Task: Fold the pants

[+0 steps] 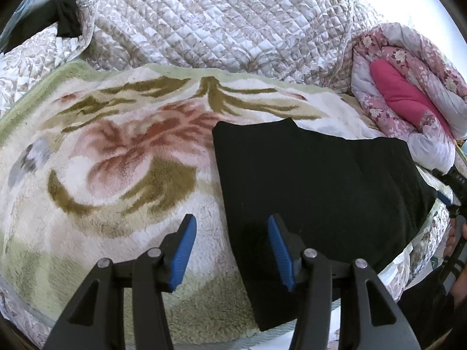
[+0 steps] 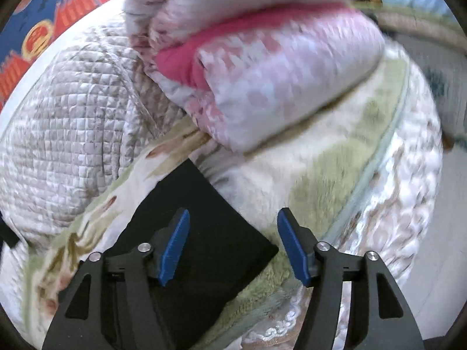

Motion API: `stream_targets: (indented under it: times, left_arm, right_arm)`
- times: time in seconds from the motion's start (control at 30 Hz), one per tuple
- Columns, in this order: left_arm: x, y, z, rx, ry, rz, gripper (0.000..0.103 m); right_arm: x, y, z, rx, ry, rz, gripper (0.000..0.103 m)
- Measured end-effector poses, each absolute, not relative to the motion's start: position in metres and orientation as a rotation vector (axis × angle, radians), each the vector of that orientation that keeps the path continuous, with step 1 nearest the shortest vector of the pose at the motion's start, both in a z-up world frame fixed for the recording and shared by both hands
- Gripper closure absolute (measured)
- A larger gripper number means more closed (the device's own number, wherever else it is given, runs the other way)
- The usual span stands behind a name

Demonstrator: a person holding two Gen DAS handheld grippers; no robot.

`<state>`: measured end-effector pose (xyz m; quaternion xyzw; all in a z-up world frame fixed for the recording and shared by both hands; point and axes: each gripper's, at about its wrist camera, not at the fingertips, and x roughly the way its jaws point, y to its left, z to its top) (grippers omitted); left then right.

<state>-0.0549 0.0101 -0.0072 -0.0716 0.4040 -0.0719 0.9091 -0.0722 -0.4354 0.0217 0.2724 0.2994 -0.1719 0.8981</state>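
the black pants (image 1: 315, 180) are lying flat as a folded dark slab on the floral fleece blanket (image 1: 111, 157), toward its near right part. in the left wrist view the slab's long axis is being read as running from about 11 o'clock down to 5 o'clock, with a left edge that is straight and a near corner that is passing under the tool. no waistband or cuff can be told apart; the cloth is too dark.

the left gripper (image 1: 232, 249) is being held just over that left edge: its right pad is sitting above black cloth, its left pad above bare fleece. the jaws are standing moderately apart and nothing is being pinched. the pants are lying from 12 to 3 o'clock of this tool, so it is judged the nearer one for an edge pick-up.

the right gripper (image 2: 233, 245) is being shown wide and empty, with a pointed corner of the pants (image 2: 186, 233) reaching toward 3 o'clock between and below its pads; the rest of the slab is lying at 7 to 9 o'clock of it. this view is smeared by motion.

only the left view is showing the whole slab and its far edge; only the right view is showing the right-hand corner and the blanket's hem beyond it. the pink rolled quilt (image 1: 408, 96) is sitting at 1 o'clock, near the slab's far corner, and the quilted coverlet (image 1: 219, 20) is being seen behind.
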Motion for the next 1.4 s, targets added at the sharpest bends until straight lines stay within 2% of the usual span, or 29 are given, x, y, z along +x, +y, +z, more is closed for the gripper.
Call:
stream_targets:
  times: [0.07,0.37,0.53,0.73,0.83,0.93,1.13,1.2,1.3,1.37,1.4]
  left_arm:
    - [-0.055,0.008,-0.008,-0.146,0.837,-0.155,0.049]
    - [-0.056,0.002,-0.01,-0.133,0.844,-0.163,0.049]
    - [-0.057,0.002,-0.011,-0.131,0.847,-0.168,0.049]
    - [-0.057,0.001,-0.011,-0.129,0.846,-0.17,0.049]
    - [-0.057,0.0,-0.011,-0.127,0.847,-0.17,0.049]
    - [-0.057,-0.001,-0.012,-0.128,0.847,-0.169,0.049]
    - [-0.058,-0.001,-0.012,-0.128,0.846,-0.168,0.049]
    - [-0.057,-0.001,-0.012,-0.129,0.849,-0.169,0.049]
    - [-0.059,-0.003,-0.011,-0.13,0.846,-0.173,0.049]
    - [-0.06,-0.004,-0.011,-0.125,0.842,-0.171,0.049]
    - [-0.06,-0.004,-0.011,-0.129,0.847,-0.175,0.049]
  right_arm:
    - [-0.067,-0.436,0.008,0.602,0.692,-0.338,0.036]
    - [-0.074,-0.441,-0.004,0.687,0.712,-0.345,0.036]
    - [-0.076,-0.435,-0.002,0.717,0.702,-0.302,0.034]
    - [-0.086,-0.444,-0.003,0.88,0.6,-0.215,0.034]
    - [-0.079,-0.445,-0.012,0.857,0.671,-0.256,0.039]
    - [-0.079,-0.438,-0.005,0.818,0.691,-0.267,0.038]
    - [-0.085,-0.44,0.004,0.897,0.564,-0.175,0.038]
    - [-0.079,-0.443,0.004,0.874,0.576,-0.208,0.038]
    - [-0.081,-0.444,-0.004,0.963,0.582,-0.144,0.047]
    - [-0.083,-0.436,0.006,0.948,0.536,-0.048,0.048]
    - [-0.074,-0.429,0.005,0.906,0.577,-0.053,0.048]
